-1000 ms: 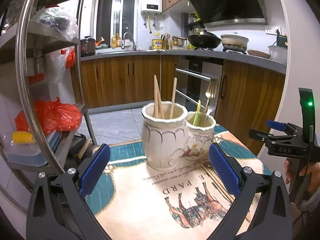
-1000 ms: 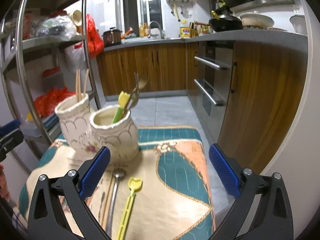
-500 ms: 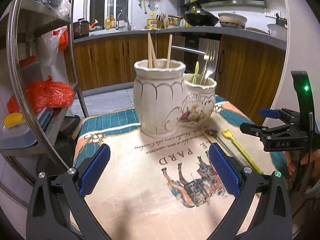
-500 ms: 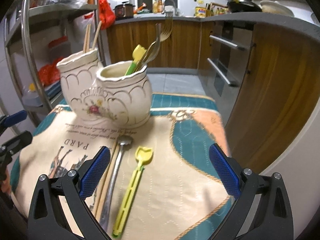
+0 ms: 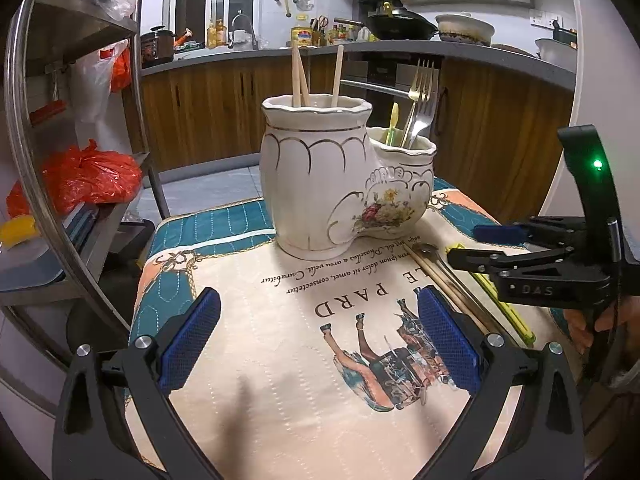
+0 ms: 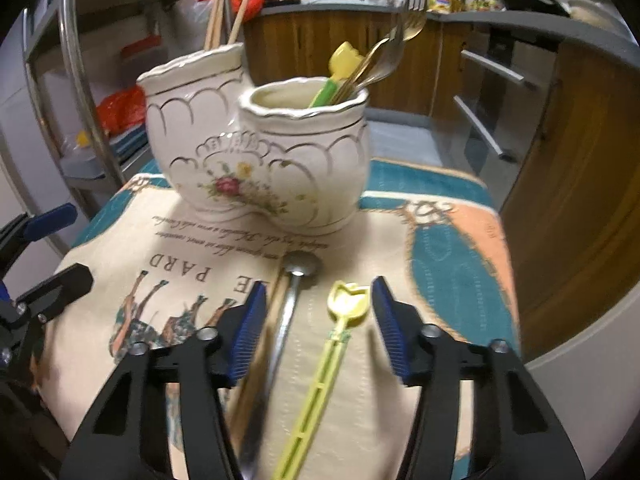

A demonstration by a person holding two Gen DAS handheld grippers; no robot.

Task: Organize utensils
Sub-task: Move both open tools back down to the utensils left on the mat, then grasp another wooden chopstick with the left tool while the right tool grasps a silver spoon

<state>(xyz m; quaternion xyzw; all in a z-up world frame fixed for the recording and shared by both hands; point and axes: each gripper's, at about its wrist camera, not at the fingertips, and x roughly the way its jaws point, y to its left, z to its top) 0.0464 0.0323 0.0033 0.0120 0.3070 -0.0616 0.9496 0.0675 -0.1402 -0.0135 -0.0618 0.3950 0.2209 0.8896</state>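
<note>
The right hand-held gripper (image 6: 318,320) hangs low over the printed cloth on the desk (image 6: 452,240), jaws partly parted and holding nothing, and between them lie the two loose pieces nearest to it: a metal spoon (image 6: 286,312) and a yellow plastic fork (image 6: 332,352). Both lie with their long axes running near to far, heads pointing away toward the two-pot ceramic utensil holder (image 6: 260,160), so the jaws straddle them crosswise (the right orientation for a pinch across a handle). A pair of wooden chopsticks (image 5: 448,288) lies just left of the spoon, partly hidden by the left finger. The left hand-held gripper (image 5: 316,340) is spread wide and empty over the horse print, farther from the loose pieces, which sit to its right. In the holder, chopsticks stand in the taller pot and forks with a yellow-green piece in the shorter one. The right gripper is plainly the nearer, and the yellow fork looks the easier take, lying apart from the spoon.
</note>
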